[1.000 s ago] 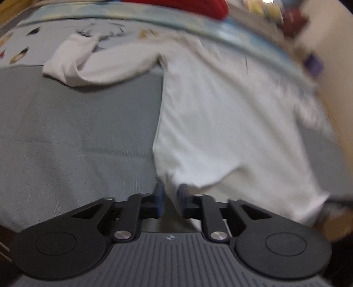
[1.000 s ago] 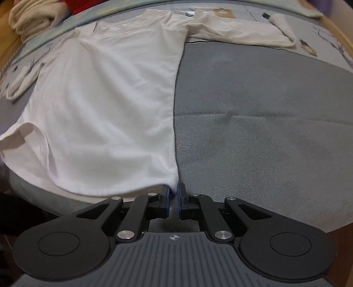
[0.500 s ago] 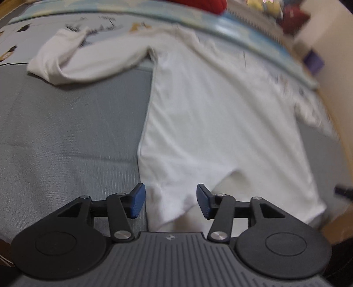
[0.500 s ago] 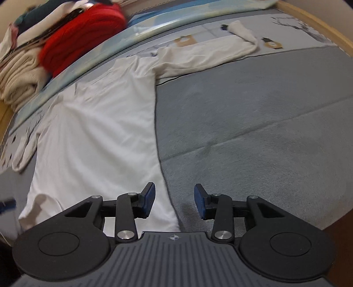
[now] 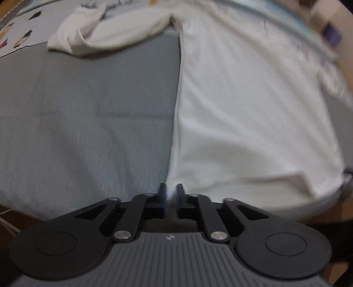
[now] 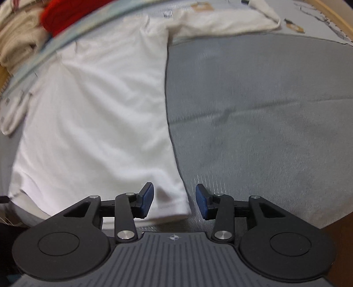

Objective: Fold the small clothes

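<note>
A white long-sleeved shirt [image 5: 242, 99] lies flat on a grey mat [image 5: 88, 110], its sleeves spread at the far side. My left gripper [image 5: 171, 194] is shut on the shirt's near left hem corner. In the right wrist view the shirt [image 6: 99, 110] fills the left half, and my right gripper [image 6: 174, 198] is open with the near right hem corner lying between its blue pads [image 6: 146, 198]. One sleeve [image 6: 220, 22] stretches away to the upper right.
A pile of folded clothes, red [image 6: 66, 11] and beige [image 6: 19, 44], sits at the far left. A patterned sheet [image 5: 17, 33] borders the mat at the back. The mat's front edge [image 6: 320, 220] drops off near the grippers.
My left gripper has closed from open onto the hem corner. My right gripper stays open and has moved forward and lower over its hem corner.
</note>
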### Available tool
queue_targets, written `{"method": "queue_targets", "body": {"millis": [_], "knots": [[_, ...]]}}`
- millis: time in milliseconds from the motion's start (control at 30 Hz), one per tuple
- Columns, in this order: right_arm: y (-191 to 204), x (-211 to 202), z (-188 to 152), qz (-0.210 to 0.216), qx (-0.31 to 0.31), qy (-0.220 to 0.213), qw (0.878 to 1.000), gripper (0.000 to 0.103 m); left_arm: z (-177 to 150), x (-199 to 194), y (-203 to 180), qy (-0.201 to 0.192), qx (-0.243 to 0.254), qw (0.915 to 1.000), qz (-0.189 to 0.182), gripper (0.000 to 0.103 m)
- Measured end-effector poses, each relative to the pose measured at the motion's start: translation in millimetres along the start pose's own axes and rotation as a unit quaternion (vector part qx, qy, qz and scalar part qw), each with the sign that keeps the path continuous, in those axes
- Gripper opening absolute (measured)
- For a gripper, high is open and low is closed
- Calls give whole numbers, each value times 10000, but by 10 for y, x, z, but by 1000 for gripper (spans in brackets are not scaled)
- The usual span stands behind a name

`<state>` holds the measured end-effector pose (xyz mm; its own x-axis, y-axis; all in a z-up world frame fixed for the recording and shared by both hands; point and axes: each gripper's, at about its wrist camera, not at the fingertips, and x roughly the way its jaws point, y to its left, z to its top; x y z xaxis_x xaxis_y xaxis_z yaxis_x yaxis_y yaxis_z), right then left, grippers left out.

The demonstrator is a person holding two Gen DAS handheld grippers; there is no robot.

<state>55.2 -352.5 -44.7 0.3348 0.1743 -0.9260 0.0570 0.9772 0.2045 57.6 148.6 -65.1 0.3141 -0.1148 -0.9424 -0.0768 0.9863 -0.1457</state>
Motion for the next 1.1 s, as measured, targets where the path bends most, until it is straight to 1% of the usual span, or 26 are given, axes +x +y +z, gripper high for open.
{"method": "queue_targets", "body": {"millis": [33,67,100,133,200,233,267,300,333,367,400,433,467,500,567,633,667,700,767,833,933,1000,1100], "knots": [[16,30,2,-23,-39,57,10000,44,29,-41,34,-136,-164,9997,-127,48],[30,60,-1,-55,-86,116,9999,44,51,-70,58,-257,-292,9991,-192,62],[42,95,-5,-104,-136,185,9997,44,73,-79,72,-324,-371,9986,-208,64],[53,123,-15,-159,-186,235,9994,44,89,-56,68,-304,-405,9986,-178,64],[84,144,-27,-208,-305,256,9990,43,94,59,54,-77,-372,9992,-90,63],[91,136,-31,-202,-349,224,9989,38,79,113,13,76,-315,9995,-42,60],[88,125,-31,-165,-352,199,9990,14,64,168,-16,221,-212,9995,-11,46],[70,101,-23,-125,-318,143,9993,7,50,204,-55,311,-71,9995,26,34],[50,56,-10,-118,-270,4,9996,6,43,213,-96,306,90,9995,90,12],[18,-23,10,-201,-177,-285,9992,6,34,185,-141,253,255,9993,107,9],[-36,-130,44,-242,-12,-624,9978,6,28,131,-174,167,375,9991,50,8],[-104,-224,76,-191,183,-872,9958,6,22,50,-201,34,474,9989,-40,7],[-169,-286,96,-107,358,-988,9944,6,5,-31,-224,-70,580,9983,-70,7],[-209,-298,99,-48,440,-945,9945,6,-23,-89,-240,-93,703,9975,1,7],[-202,-195,52,-79,373,-557,9977,6,-77,-89,-215,80,811,9964,237,7],[-94,-26,-22,-133,3,-64,9999,6,-129,-25,-262,332,1044,9929,461,7],[-38,35,-54,-173,-184,108,9996,6,-157,2,-284,448,1185,9907,507,7],[2,64,-77,-231,-287,170,9992,7,-186,13,-311,528,1317,9885,530,7],[-2,65,-69,-244,-229,210,9992,7,-230,-8,-364,546,1536,9847,607,7],[-33,78,-31,-233,-113,256,9993,7,-230,-51,-369,519,1577,9840,645,7],[47,109,-54,-369,-430,355,9978,6,-268,-69,-391,522,1594,9829,755,8],[97,132,-71,-416,-529,407,9969,6,-292,-12,-418,544,1800,9786,838,8],[52,106,-33,-416,-409,426,9974,6,-382,-4,-486,558,2039,9733,898,10]]}}
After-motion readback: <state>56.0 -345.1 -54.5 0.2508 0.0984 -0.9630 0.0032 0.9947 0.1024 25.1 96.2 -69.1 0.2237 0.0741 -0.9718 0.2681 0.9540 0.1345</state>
